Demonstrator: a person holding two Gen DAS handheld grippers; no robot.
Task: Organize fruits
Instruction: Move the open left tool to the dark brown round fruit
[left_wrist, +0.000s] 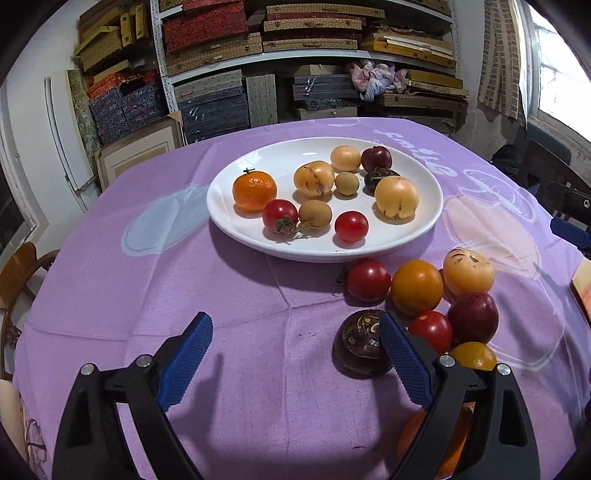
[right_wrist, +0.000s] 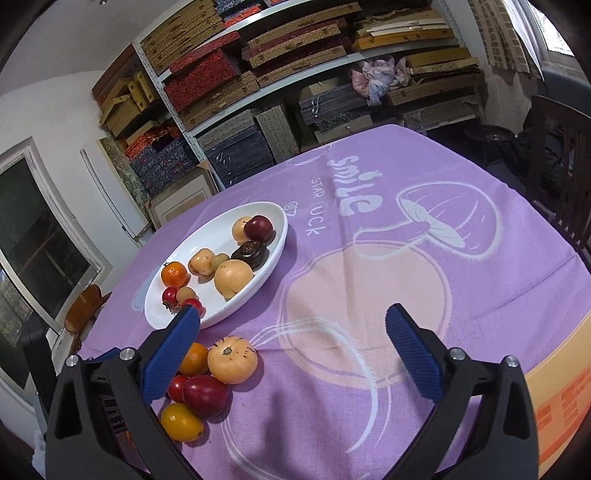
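On the bench (left_wrist: 258, 369), nine fruits are already gathered in the white plate (left_wrist: 229, 206), while a cluster of loose fruits (left_wrist: 417, 288) lies just before its near rim. Both the left claw (left_wrist: 295, 354) and the right claw (right_wrist: 293, 350) are spread wide and empty. A fresh pick seems in hand: the dark brown fruit (left_wrist: 360, 343), touching the left claw's right finger, must be centred between the fingers.
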